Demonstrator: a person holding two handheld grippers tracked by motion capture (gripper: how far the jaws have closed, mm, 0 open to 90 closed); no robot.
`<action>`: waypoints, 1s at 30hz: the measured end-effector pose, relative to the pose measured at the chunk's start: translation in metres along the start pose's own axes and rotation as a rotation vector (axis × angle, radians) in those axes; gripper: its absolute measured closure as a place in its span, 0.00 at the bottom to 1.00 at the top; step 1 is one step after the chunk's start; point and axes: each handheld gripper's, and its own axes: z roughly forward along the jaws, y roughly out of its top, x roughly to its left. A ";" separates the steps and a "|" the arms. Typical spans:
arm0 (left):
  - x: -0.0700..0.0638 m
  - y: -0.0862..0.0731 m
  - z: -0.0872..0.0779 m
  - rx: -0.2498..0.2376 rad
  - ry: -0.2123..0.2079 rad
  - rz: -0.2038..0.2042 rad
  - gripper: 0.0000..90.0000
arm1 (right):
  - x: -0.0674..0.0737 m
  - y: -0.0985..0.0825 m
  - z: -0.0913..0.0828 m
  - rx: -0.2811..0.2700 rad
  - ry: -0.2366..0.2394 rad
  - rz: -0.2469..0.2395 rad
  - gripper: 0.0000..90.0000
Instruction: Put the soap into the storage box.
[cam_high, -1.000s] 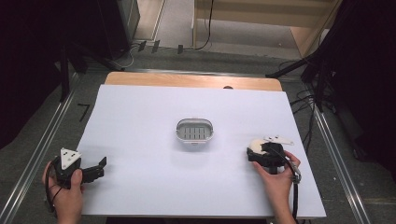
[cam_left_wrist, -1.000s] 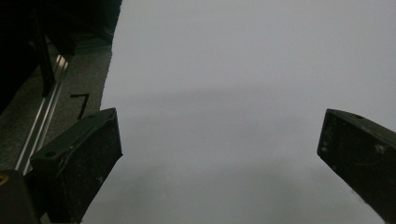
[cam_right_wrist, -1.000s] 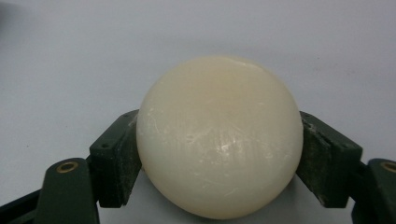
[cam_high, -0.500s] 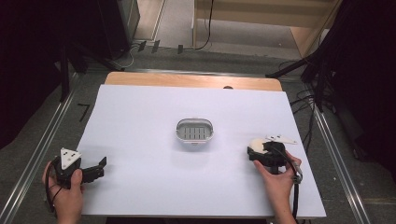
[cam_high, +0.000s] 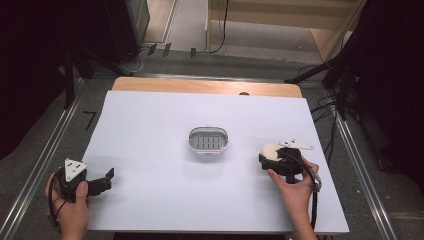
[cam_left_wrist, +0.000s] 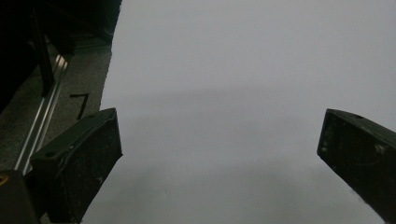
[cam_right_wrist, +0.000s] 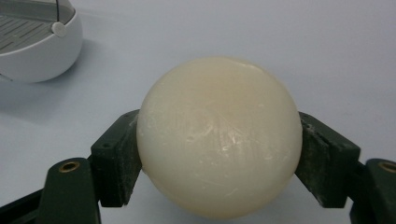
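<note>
Cream-white and smooth, a round bar of soap (cam_right_wrist: 218, 137) sits clamped between the two black jaws of the right gripper (cam_right_wrist: 218, 154), one pad pressing on each flank so that the jaws stand closed against its sides. In the high view the same soap (cam_high: 270, 151) shows as a pale lump at the front of the right gripper (cam_high: 272, 159), which the person's right hand (cam_high: 296, 186) holds over the right part of the white table (cam_high: 160, 120), with its grey three-cornered plate jutting out towards the table's right edge. A white oval soap dish (cam_high: 209, 140) with a slotted grey insert rests near the middle of the table, well apart from the soap and to its left; in the right gripper view that soap dish (cam_right_wrist: 37, 42) lies at the upper left corner, beyond the soap, its rim and ribbed insert partly showing. The left gripper (cam_high: 102, 181) rests at the near left corner of the table in the person's left hand (cam_high: 72, 212), far from both soap and dish. Its jaws stand wide apart in the left gripper view, with bare white table between them and nothing in their hold.
</note>
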 end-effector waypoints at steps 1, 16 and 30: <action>0.000 0.000 0.000 0.000 -0.001 0.000 0.00 | 0.001 0.001 0.000 -0.001 0.004 -0.002 0.28; 0.000 0.000 0.000 0.003 -0.003 -0.001 0.00 | 0.014 0.016 0.000 -0.014 0.028 -0.015 0.28; 0.000 0.000 0.000 0.003 -0.002 -0.002 0.00 | 0.031 0.029 0.003 -0.017 0.051 -0.035 0.28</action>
